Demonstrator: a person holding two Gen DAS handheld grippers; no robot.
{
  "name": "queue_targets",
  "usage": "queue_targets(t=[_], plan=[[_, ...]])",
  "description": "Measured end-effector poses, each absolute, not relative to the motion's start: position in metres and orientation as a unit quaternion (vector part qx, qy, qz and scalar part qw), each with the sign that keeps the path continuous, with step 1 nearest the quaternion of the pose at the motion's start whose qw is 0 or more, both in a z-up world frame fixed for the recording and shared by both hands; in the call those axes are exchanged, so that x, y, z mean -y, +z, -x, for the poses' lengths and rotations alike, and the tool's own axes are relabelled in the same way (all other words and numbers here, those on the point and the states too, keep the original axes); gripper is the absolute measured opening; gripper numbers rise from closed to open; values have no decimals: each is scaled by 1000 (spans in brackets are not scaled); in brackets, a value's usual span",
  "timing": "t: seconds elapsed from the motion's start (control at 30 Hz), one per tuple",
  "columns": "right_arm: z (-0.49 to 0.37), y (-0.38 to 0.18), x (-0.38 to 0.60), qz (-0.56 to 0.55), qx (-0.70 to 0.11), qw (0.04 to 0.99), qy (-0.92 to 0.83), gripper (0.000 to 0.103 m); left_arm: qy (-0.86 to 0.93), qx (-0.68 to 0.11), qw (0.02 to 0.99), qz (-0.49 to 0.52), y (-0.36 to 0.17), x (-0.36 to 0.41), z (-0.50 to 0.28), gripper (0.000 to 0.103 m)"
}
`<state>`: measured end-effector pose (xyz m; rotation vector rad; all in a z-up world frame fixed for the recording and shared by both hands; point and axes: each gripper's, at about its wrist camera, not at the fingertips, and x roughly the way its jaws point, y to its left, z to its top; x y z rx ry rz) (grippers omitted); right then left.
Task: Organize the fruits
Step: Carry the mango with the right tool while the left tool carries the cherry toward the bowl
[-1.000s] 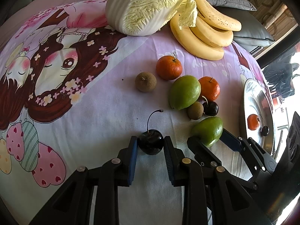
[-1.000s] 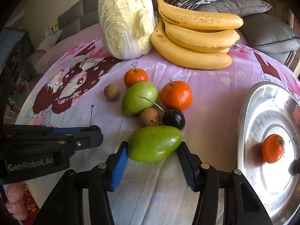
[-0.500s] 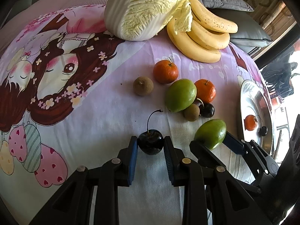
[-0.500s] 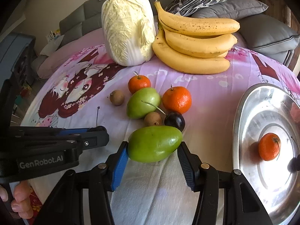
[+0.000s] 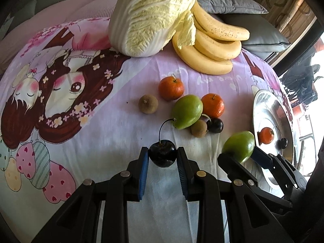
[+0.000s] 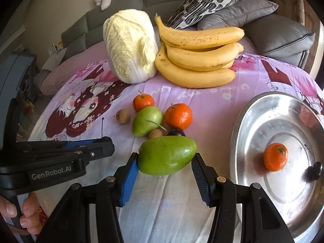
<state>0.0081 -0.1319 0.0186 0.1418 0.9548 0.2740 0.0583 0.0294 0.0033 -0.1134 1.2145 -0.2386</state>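
My left gripper [image 5: 162, 155] is shut on a dark cherry [image 5: 162, 152] whose stem arcs upward. My right gripper [image 6: 166, 158] is shut on a green mango [image 6: 167, 155], lifted off the cloth; the same green mango [image 5: 240, 146] shows at the right of the left wrist view. On the cloth lie another green mango [image 6: 146, 120], two tangerines [image 6: 178, 115] [image 6: 143, 101], two brown longans [image 6: 122, 116] [image 6: 155, 133] and a second dark cherry [image 6: 175, 132]. The steel tray [image 6: 251, 117] at the right holds a tangerine [image 6: 275, 157] and a cherry [image 6: 313, 169].
A napa cabbage [image 6: 129, 44] and a bunch of bananas [image 6: 198, 54] stand at the back of the cartoon-print cloth [image 5: 60, 93]. Grey and patterned cushions [image 6: 269, 26] lie behind. A person's hand [image 6: 12, 210] holds the left gripper's handle at lower left.
My right gripper has risen with the green mango, which now hangs above the cloth nearer the tray. The left gripper keeps the cherry and has barely shifted.
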Motion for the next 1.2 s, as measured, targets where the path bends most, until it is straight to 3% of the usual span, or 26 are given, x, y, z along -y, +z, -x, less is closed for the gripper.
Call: queue_targets(t=[1.2], plan=[[9,53,212,-116,-427,896,45,56,-179,-533,827,1,45,54,-61,29]])
